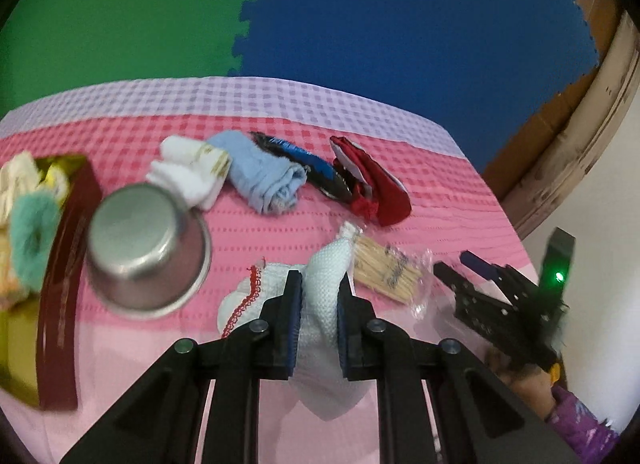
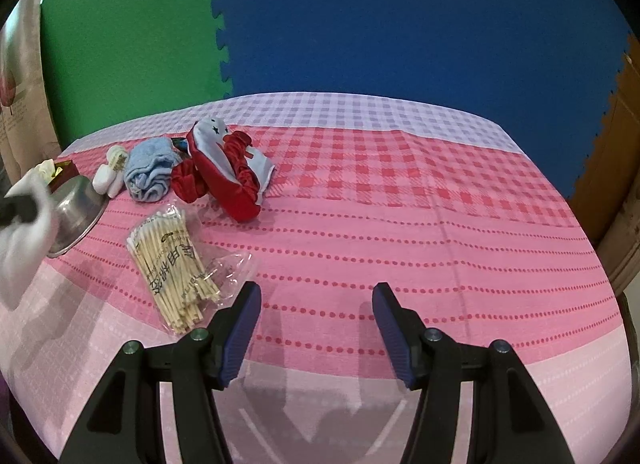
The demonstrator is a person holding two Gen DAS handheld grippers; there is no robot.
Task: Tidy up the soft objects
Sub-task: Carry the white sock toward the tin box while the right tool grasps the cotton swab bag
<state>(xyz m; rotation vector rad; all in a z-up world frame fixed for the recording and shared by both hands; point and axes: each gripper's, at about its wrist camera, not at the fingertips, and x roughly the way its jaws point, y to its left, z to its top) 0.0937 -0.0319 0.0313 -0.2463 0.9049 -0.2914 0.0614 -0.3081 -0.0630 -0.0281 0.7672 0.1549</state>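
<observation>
Items as they lay on the pink checked tablecloth (image 2: 400, 215), listed left to right.

1. Dark red box (image 1: 66, 264), far left edge of the table, open-topped, holding a teal fluffy piece (image 1: 32, 244) and pale yellowish soft items.
2. Steel bowl (image 1: 146, 248), upside down, just beside the box.
3. White sock (image 1: 188, 169) with a gold-marked band, behind the bowl.
4. Light blue cloth (image 1: 264, 179), rolled, touching the white sock's right side.
5. Black-and-blue item (image 1: 304, 163), partly hidden between the blue cloth and the next entry; kind could not be told.
6. Red and white fabric piece (image 1: 376, 187), crumpled, rightmost of the back row.
7. White knitted cloth (image 1: 324, 304), nearer the table's front edge, raised off the surface and clamped between the pads of the left gripper (image 1: 319, 304), its lower end hanging below the jaws. A second white piece with red trim (image 1: 244, 300) showed just to its left.
8. Clear bag of cotton swabs (image 2: 172, 260), flat on the tablecloth, right of the held cloth.
9. Right gripper (image 2: 316, 328), jaws apart with nothing between them, above bare tablecloth; a purple sleeve (image 1: 580, 420) behind it.
</observation>
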